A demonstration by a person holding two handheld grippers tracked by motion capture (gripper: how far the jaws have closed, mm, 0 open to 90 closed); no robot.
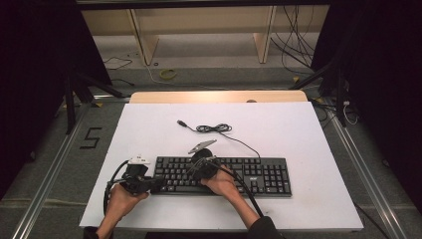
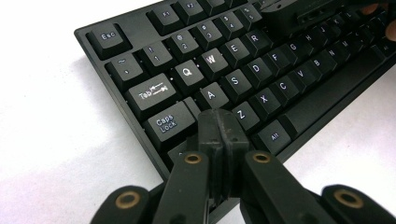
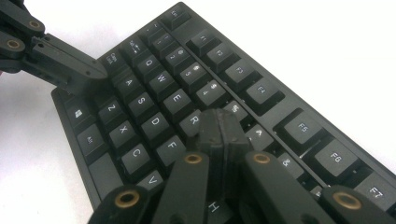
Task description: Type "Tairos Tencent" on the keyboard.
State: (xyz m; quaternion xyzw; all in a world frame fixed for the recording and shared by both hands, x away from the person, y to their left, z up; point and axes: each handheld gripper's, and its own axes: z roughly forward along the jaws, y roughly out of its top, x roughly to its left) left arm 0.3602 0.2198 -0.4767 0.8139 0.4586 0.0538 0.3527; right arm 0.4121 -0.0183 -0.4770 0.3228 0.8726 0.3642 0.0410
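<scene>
A black keyboard (image 1: 259, 175) lies across the near half of the white table top (image 1: 298, 129). My left gripper (image 1: 159, 185) is at the keyboard's left end. In the left gripper view its jaws (image 2: 222, 122) are shut together with nothing between them, tips over the keys between Caps Lock and Z. My right gripper (image 1: 195, 168) is over the left-middle keys, with a hand resting on the keyboard behind it. Its jaws (image 3: 219, 123) are also shut and empty, with the tips by the R and F keys. The left gripper (image 3: 93, 73) shows at the upper left of the right gripper view.
The keyboard's cable runs back to a loose coil (image 1: 214, 128) and a USB plug (image 1: 182, 122) on the table's middle. A wooden strip (image 1: 219, 96) borders the far edge. Beyond are floor cables, shelf legs and dark stands at both sides.
</scene>
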